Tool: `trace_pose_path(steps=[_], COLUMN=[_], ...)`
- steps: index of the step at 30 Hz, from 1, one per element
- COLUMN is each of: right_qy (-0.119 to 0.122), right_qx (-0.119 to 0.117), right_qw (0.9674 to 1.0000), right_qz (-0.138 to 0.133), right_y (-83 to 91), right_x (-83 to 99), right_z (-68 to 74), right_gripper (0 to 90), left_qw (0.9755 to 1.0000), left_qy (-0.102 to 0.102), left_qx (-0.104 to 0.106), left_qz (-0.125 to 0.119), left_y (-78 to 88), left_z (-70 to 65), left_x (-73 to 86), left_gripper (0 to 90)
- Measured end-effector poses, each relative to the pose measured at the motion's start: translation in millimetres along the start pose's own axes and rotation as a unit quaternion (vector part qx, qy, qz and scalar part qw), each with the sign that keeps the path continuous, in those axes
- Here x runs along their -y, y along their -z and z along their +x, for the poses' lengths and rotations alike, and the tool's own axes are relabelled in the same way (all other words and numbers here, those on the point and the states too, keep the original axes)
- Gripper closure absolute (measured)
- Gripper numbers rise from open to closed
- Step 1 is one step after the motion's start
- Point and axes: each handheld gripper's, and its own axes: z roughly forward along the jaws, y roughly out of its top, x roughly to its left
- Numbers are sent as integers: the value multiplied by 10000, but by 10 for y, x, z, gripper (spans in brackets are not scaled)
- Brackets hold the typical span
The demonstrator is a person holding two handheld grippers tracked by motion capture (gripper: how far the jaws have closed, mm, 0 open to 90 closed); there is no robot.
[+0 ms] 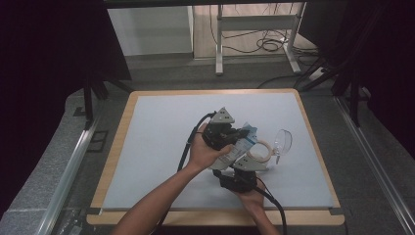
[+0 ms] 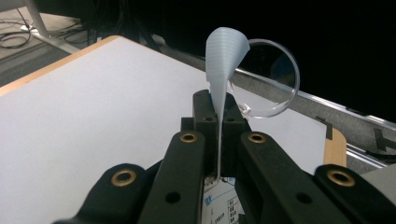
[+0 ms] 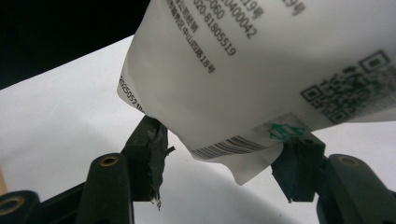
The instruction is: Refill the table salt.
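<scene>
Above the near middle of the surface (image 1: 161, 147), a white pouch (image 1: 235, 149) is held between two grippers.

Nearest, the right gripper (image 1: 241, 169) has its fingers clamped across the pouch's lower end; beyond, the left gripper (image 1: 234, 133) is pinched shut on the upper strip. Tape ring (image 1: 259, 151) and clear lid (image 1: 283, 142) are seen farther off.

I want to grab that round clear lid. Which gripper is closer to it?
The right gripper is a little closer: it sits just in front of the clear lid, beside the tape ring. The left gripper is farther across the table, pinching the white packet.
</scene>
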Motion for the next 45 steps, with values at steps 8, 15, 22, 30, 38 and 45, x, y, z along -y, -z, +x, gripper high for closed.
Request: trace_pose_path(steps=[8, 15, 22, 30, 38, 45], right_qy=[-94, -154, -151, -191, -265, -367], right_qx=[28, 138, 329, 355, 377, 415], right_qw=[10000, 9998, 9991, 9989, 9985, 9979], right_qz=[-15, -80, -200, -258, -308, -327], right_y=[14, 7, 12, 5, 9, -6], right_x=[1, 5, 14, 14, 6, -7], right_z=[-12, 4, 59, 55, 43, 26], right_gripper=[426, 426, 429, 441, 444, 444], left_qw=[9999, 9996, 9991, 9985, 9981, 9981], left_qy=[-22, -96, -184, -232, -259, -215], left_qx=[2, -10, -73, -112, -106, -54], left_qz=[140, 250, 363, 474, 552, 582], left_y=[-75, -121, -167, -228, -280, -323], left_z=[27, 4, -28, -37, -26, 17], left_x=[-38, -70, -106, -133, -169, -181], left_gripper=[900, 900, 900, 900, 900, 900])
